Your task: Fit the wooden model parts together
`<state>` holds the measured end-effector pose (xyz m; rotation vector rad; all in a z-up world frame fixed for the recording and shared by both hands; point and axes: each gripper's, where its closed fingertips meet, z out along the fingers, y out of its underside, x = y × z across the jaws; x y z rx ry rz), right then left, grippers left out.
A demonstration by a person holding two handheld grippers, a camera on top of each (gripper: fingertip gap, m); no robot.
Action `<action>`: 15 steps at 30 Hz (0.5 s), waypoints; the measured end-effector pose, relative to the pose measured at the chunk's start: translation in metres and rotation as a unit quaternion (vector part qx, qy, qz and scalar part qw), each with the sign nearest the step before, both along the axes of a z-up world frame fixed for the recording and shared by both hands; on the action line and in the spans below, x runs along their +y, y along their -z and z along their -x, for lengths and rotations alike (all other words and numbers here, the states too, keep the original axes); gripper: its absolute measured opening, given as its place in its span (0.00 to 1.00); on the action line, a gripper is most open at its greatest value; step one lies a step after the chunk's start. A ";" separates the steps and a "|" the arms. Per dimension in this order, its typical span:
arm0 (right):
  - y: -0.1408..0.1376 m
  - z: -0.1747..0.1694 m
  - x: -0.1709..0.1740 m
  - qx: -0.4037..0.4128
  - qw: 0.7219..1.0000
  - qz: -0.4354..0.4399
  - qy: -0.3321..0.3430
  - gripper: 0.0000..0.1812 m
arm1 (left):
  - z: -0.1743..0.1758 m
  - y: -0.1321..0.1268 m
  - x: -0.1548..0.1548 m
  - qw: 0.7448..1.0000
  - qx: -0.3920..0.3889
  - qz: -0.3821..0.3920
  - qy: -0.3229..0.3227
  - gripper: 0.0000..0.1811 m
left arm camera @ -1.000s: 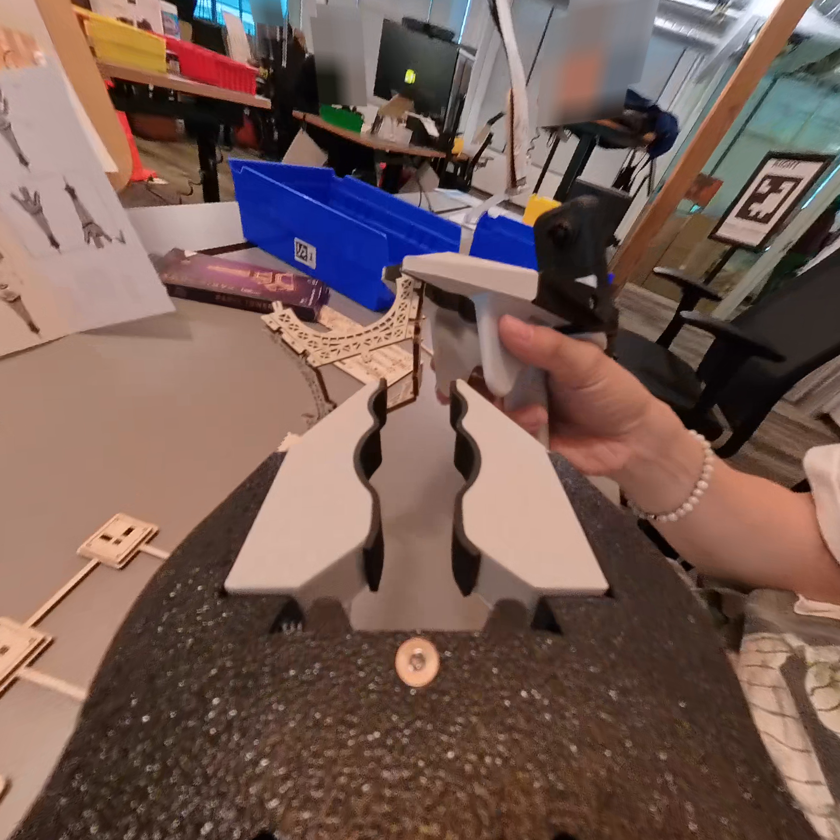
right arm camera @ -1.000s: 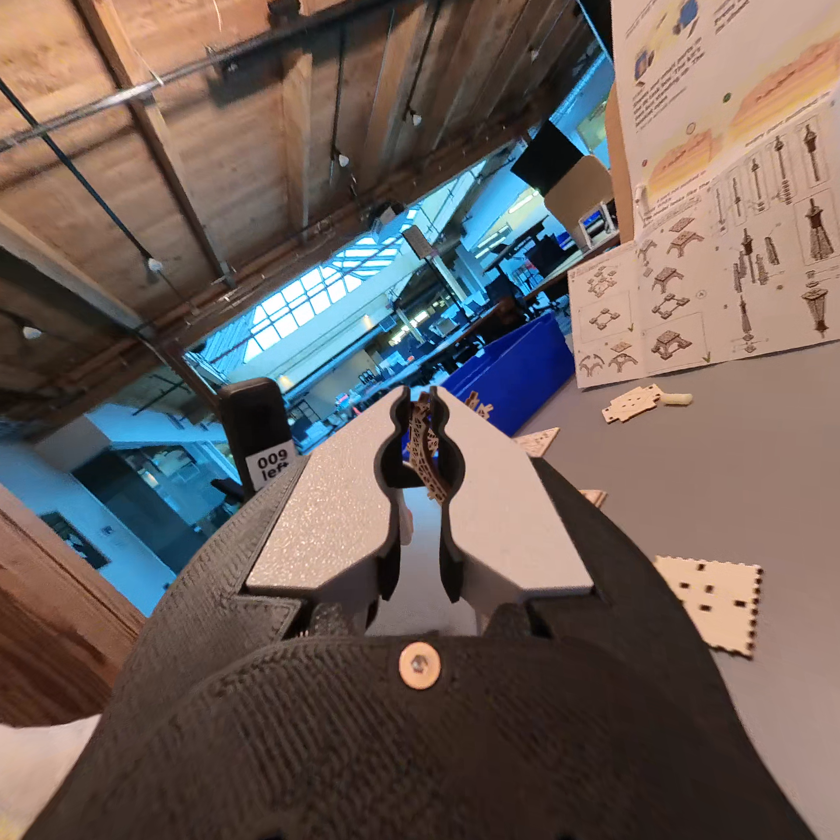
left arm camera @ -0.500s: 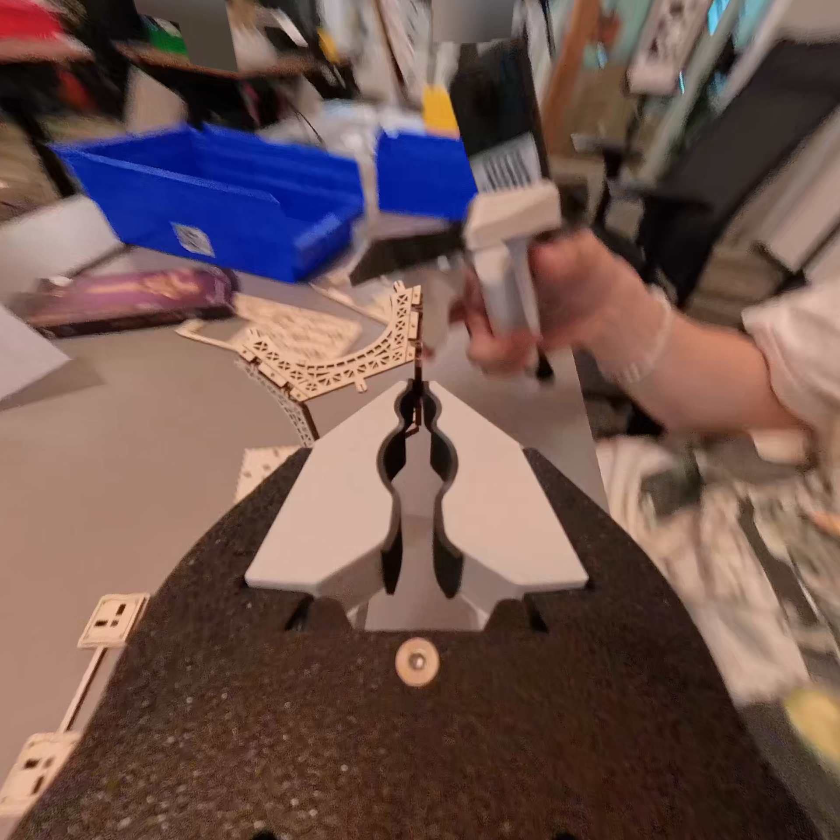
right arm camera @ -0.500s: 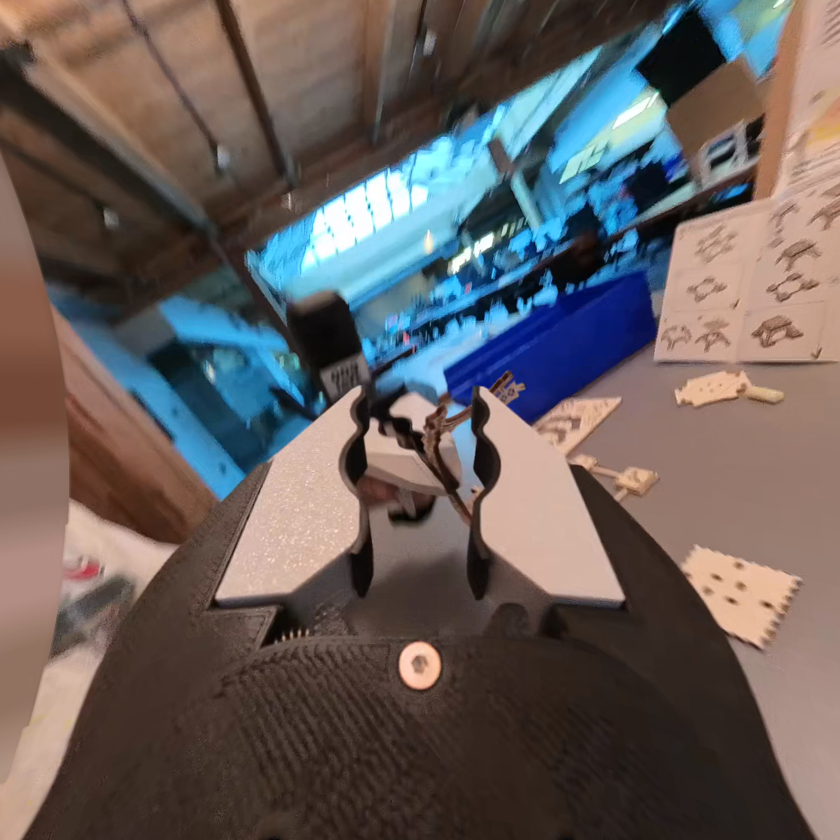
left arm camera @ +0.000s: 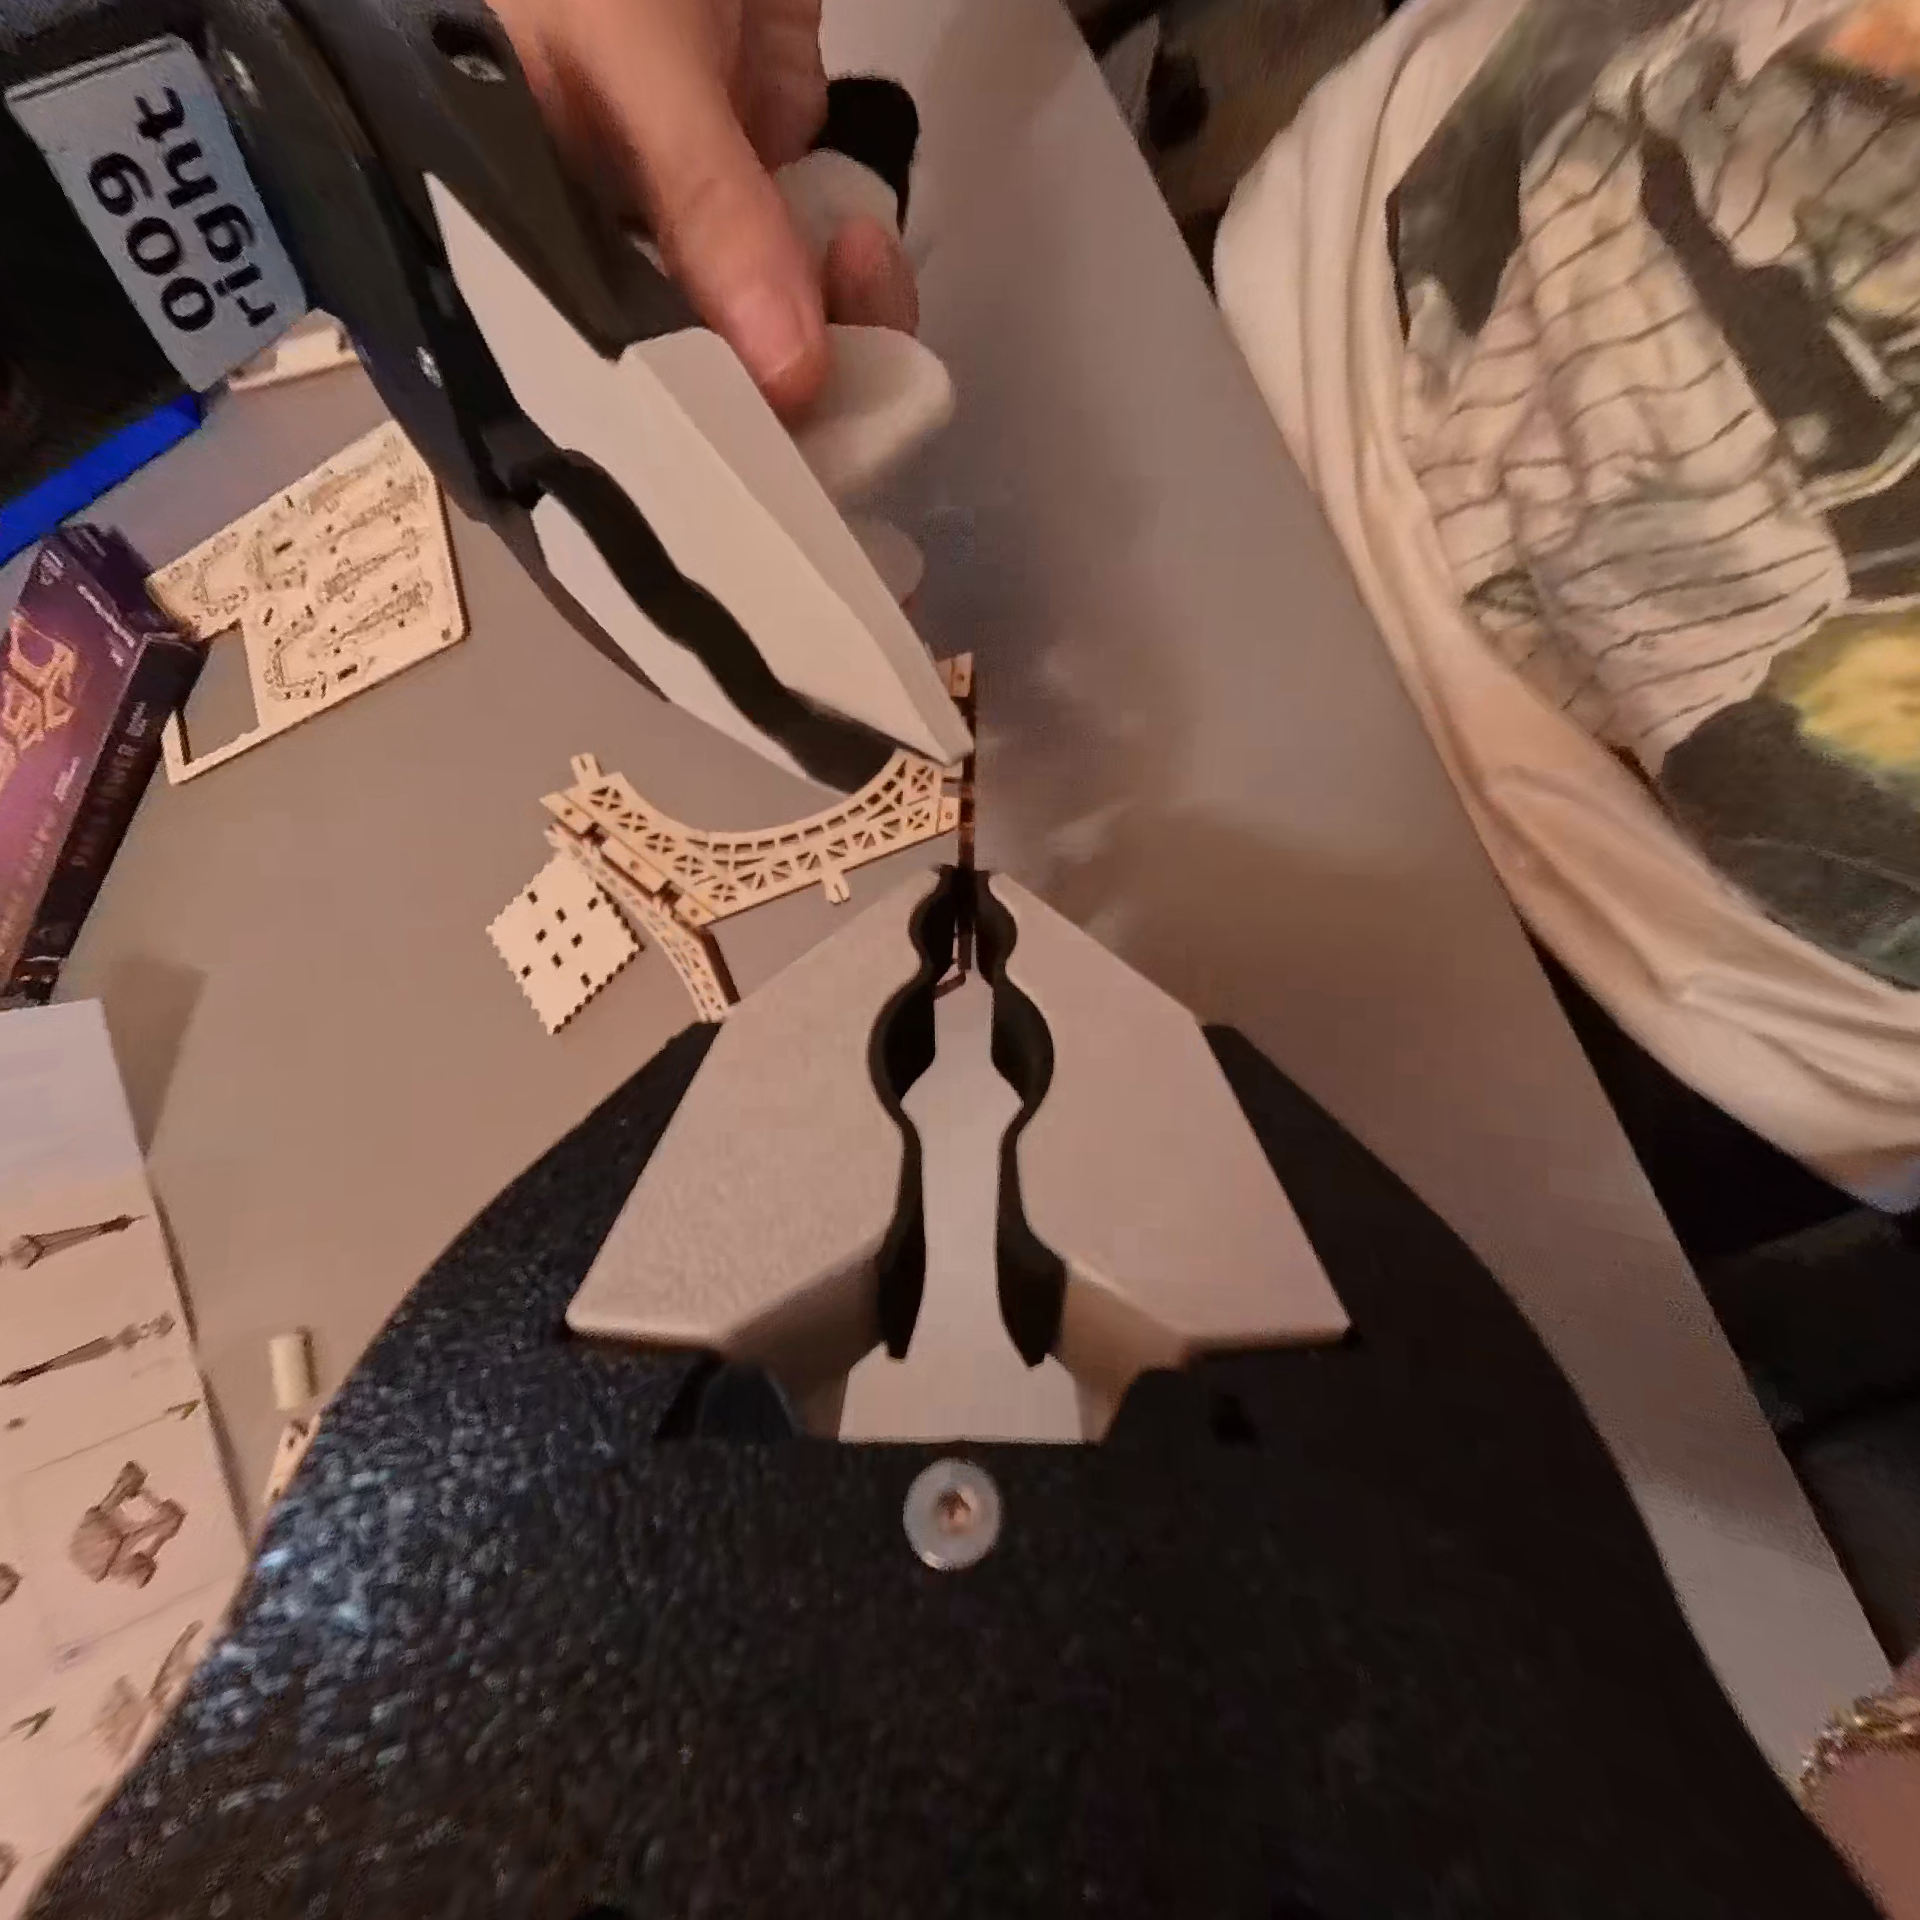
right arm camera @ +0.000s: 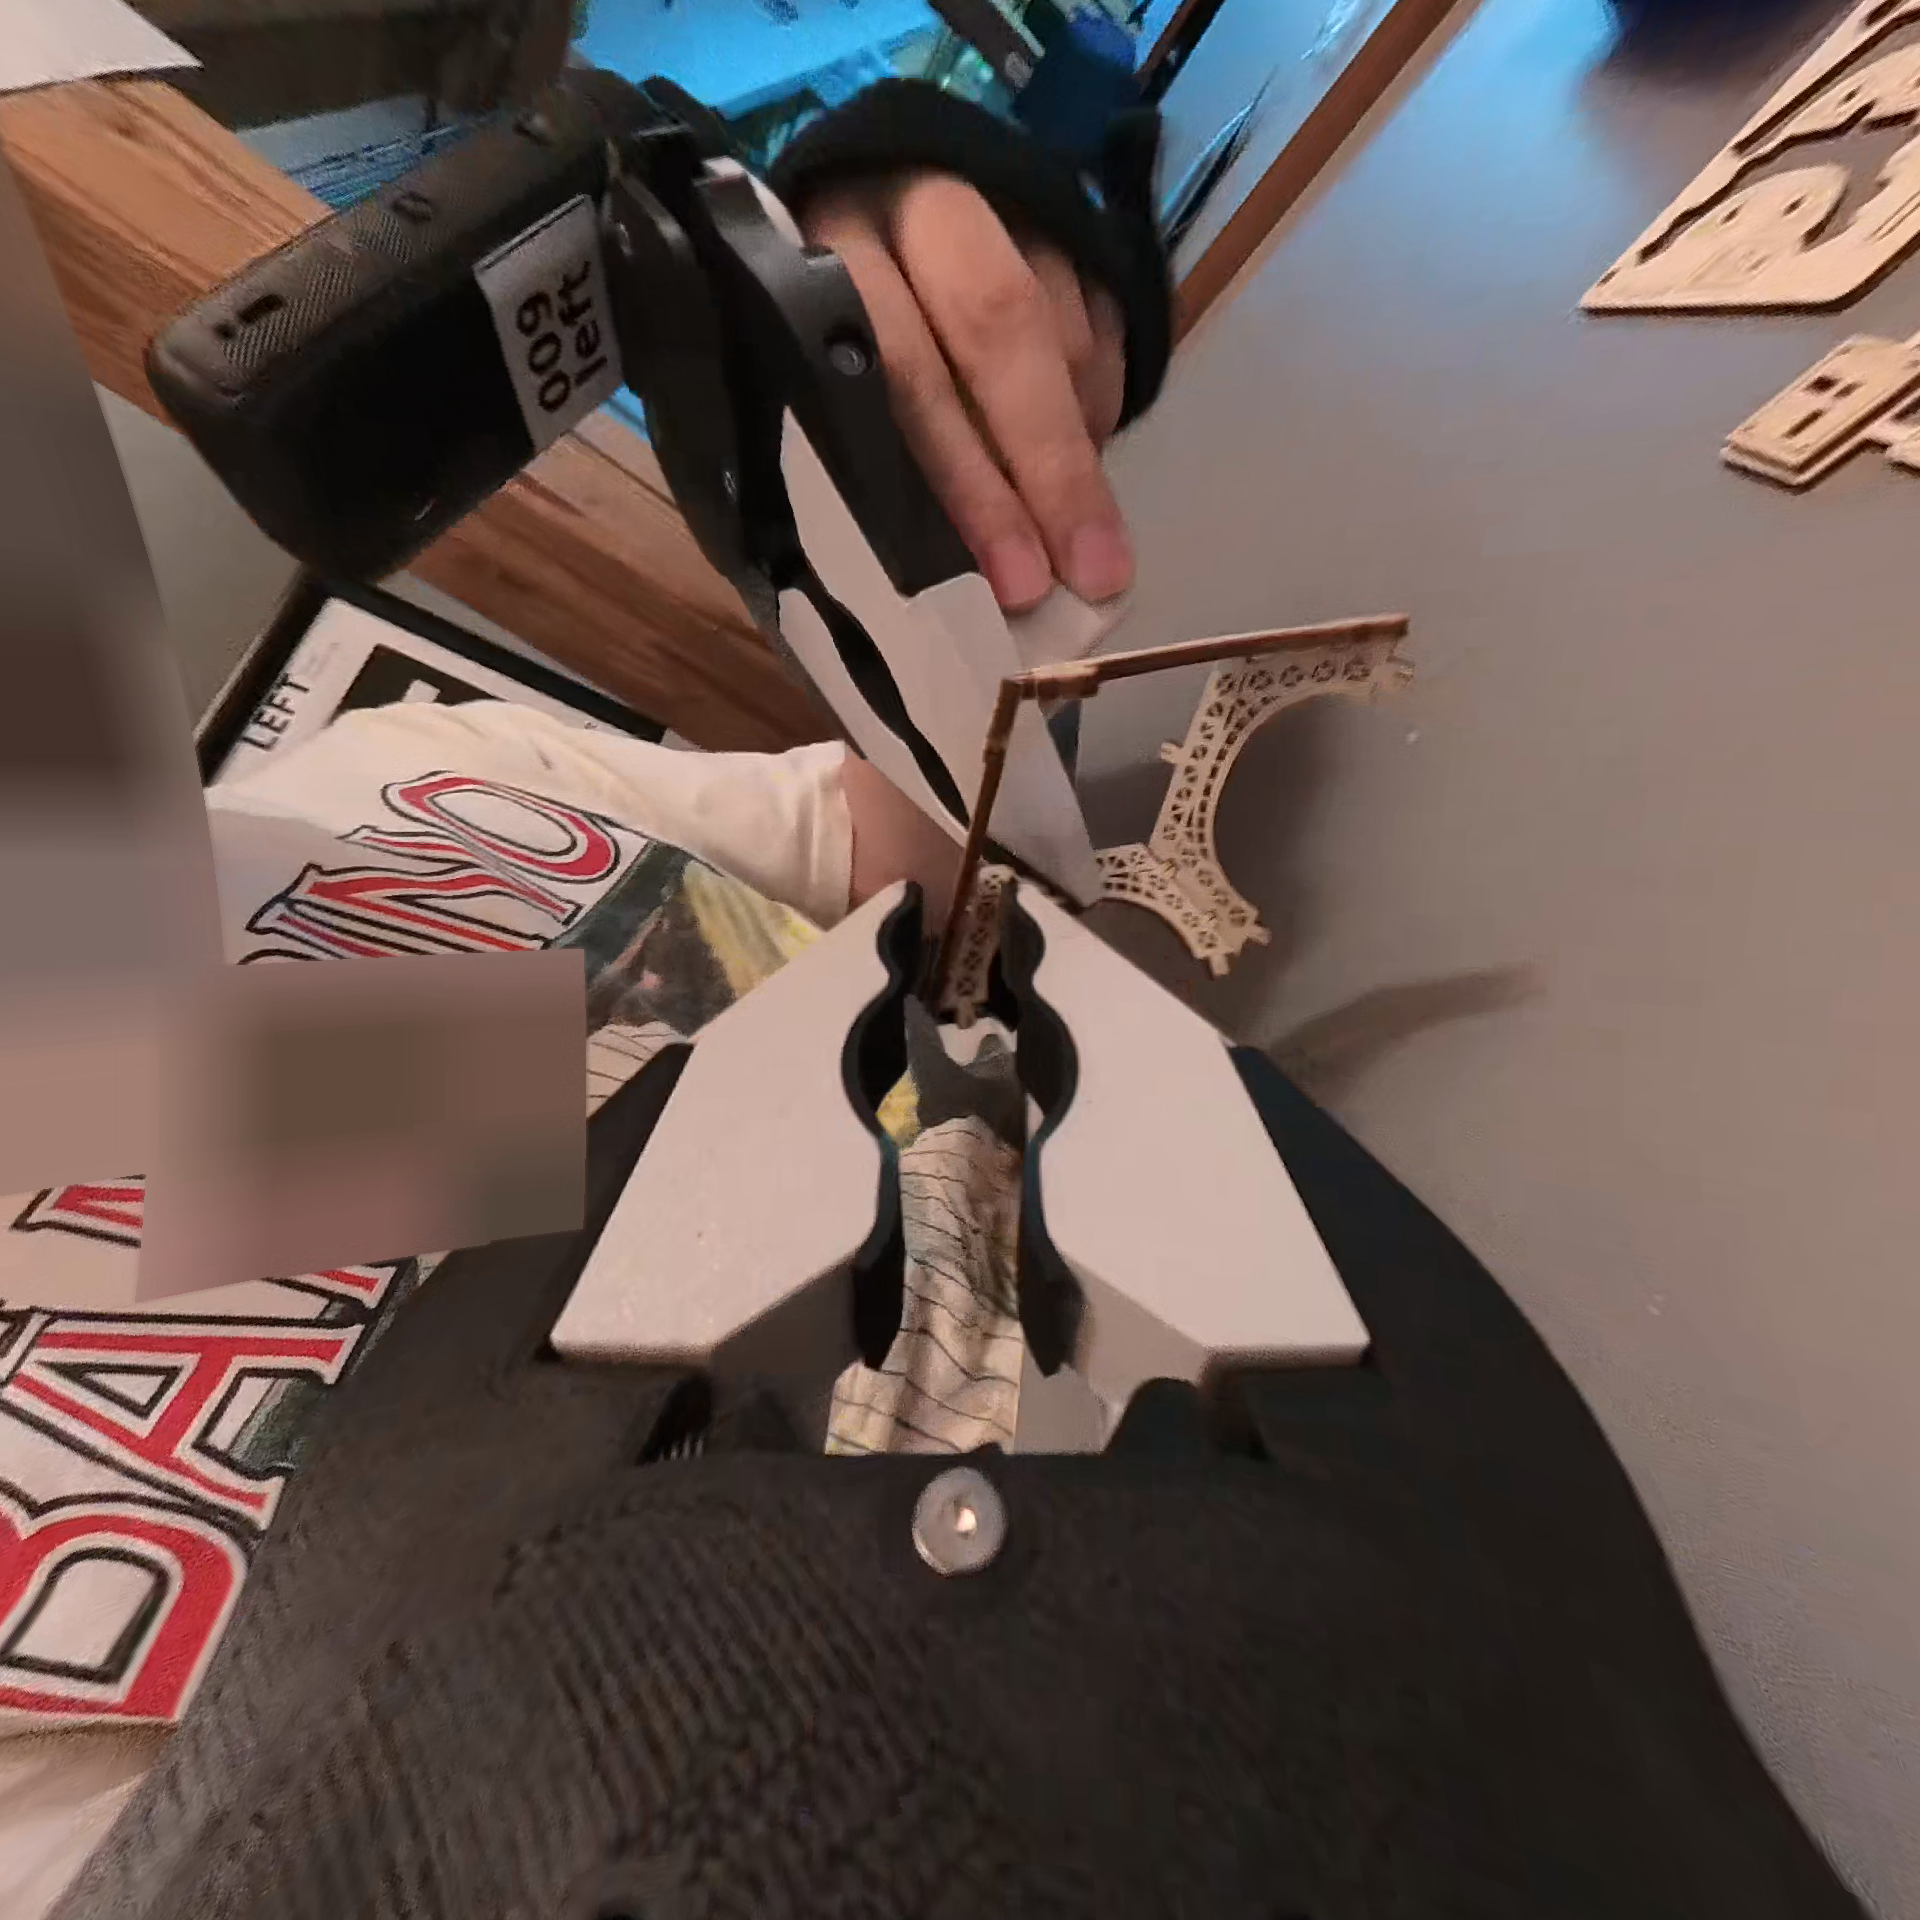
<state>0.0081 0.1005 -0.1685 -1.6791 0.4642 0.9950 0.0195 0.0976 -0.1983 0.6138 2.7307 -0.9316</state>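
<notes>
A pale wooden lattice arch assembly [left arm camera: 769,842] of several joined panels hangs just above the grey table [left arm camera: 343,935], with one panel edge-on toward me. My left gripper [left arm camera: 961,894] is shut on that thin panel's lower edge. My right gripper [left arm camera: 920,750] comes in from the upper left and pinches the same panel from above. In the right wrist view, my right gripper [right arm camera: 964,920] is shut on a lattice leg of the assembly [right arm camera: 1216,779]. The left gripper [right arm camera: 1013,847] clamps the panel just beyond it. A hand holds each gripper.
A loose square toothed plate [left arm camera: 566,940] lies under the arch. A cut-out wooden sheet [left arm camera: 312,592] and a purple box [left arm camera: 73,748] lie at the left, with an instruction sheet [left arm camera: 73,1403] and a small dowel [left arm camera: 291,1371]. More wooden parts [right arm camera: 1829,416] lie at the far right. The person's torso is close by. My two grippers' fingertips are within a few centimetres of each other.
A second ago only the right gripper held the assembly. The left shut on it, the right let go briefly, and now both hold it. Both views have tilted down toward the table.
</notes>
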 end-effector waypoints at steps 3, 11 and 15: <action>0.002 -0.003 0.002 0.009 1.000 0.001 0.002 0.01 | -0.003 0.003 0.002 0.999 -0.024 -0.031 -0.003 0.00; 0.009 -0.006 0.003 -0.037 0.999 -0.001 0.005 0.00 | -0.010 0.005 0.004 0.999 -0.032 -0.032 -0.026 0.03; -0.024 -0.022 0.000 0.014 0.990 -0.130 0.045 0.00 | -0.030 -0.029 0.001 0.993 -0.044 0.071 -0.089 0.16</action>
